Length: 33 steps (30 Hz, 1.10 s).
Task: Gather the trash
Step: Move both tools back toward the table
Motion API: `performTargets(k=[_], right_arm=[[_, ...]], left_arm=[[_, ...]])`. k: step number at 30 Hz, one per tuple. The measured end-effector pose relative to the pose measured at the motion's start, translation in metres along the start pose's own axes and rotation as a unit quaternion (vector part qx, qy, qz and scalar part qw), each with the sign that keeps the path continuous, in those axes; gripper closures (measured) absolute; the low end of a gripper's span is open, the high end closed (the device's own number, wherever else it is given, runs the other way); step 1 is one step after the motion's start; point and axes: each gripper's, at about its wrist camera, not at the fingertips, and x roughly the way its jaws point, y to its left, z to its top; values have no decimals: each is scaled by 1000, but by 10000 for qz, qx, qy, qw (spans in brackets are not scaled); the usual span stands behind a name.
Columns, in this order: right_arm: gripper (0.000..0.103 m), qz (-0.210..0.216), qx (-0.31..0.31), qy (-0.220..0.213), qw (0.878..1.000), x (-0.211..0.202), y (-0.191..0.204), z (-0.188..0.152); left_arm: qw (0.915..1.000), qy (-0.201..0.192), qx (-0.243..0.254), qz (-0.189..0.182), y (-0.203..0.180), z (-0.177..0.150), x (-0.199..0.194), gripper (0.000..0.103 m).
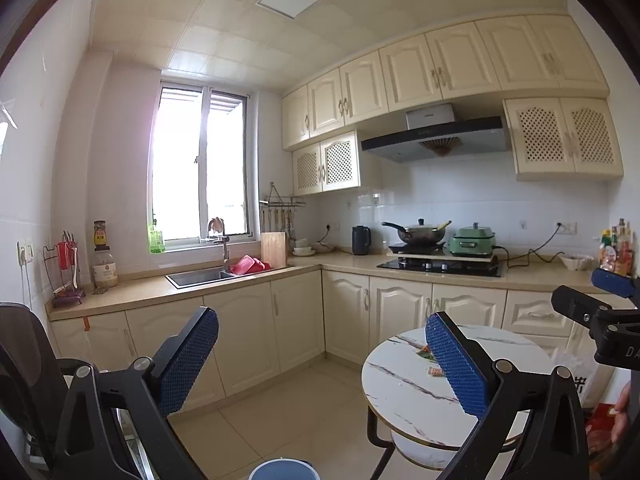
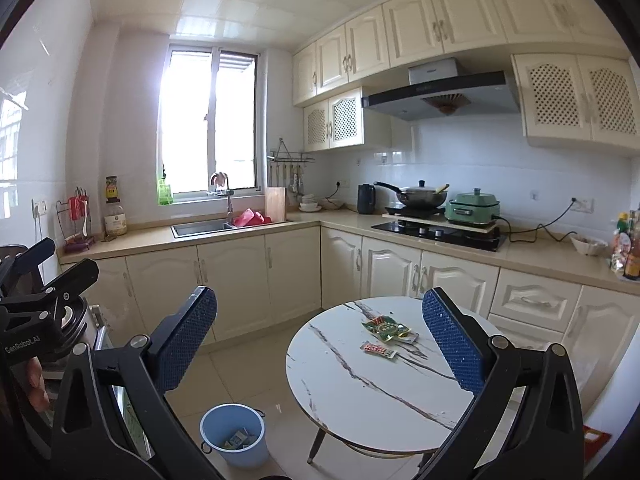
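While both pairs of tongs hang in the air above the kitchen floor, each stands wide apart with nothing between its blue pads. Seen from the right wrist camera, the left tongs [image 2: 40,276] show only as a black frame at the left edge of the frame, and from that angle their spread cannot be told; their own camera shows them [image 1: 324,360] spread wide and empty. Low in the frame, left of centre, a light blue trash bin [image 2: 234,434] stands on the tiled floor just beside the round marble worktop [image 2: 360,392], and a few scraps of packaging lie at its bottom. Right of the bin, on the far half of the worktop, a green snack wrapper [image 2: 386,328] lies flat, with a small red and white wrapper [image 2: 378,350] just beside it toward the camera; the two lie near each other, though whether they touch cannot be told. The right tongs [image 2: 320,350] frame this trash from above, spread wide and touching neither piece. In the left wrist view the same wrappers sit right of centre, partly hidden behind the right-hand pad [image 1: 456,368].
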Motion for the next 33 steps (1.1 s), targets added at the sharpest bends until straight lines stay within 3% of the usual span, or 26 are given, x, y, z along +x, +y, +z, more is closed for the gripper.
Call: performTargets(k=[10,18,26,33], right_arm=[[0,-160,51,173,9997,14,-15,-12],[0,-347,231,448,9981,39,-43,-31],[0,-704,569,1040,9905,86,-95,-65],[0,-920,821,1619,9791,134,-141,-98]], left_arm=[[9997,209,71,-50,-5,22,55,1],[9978,629,182,-130,-12,29,117,1],[9905,1336,250,-220,-32,42,214,1],[9787,1985,335,-413,-62,49,307,1]])
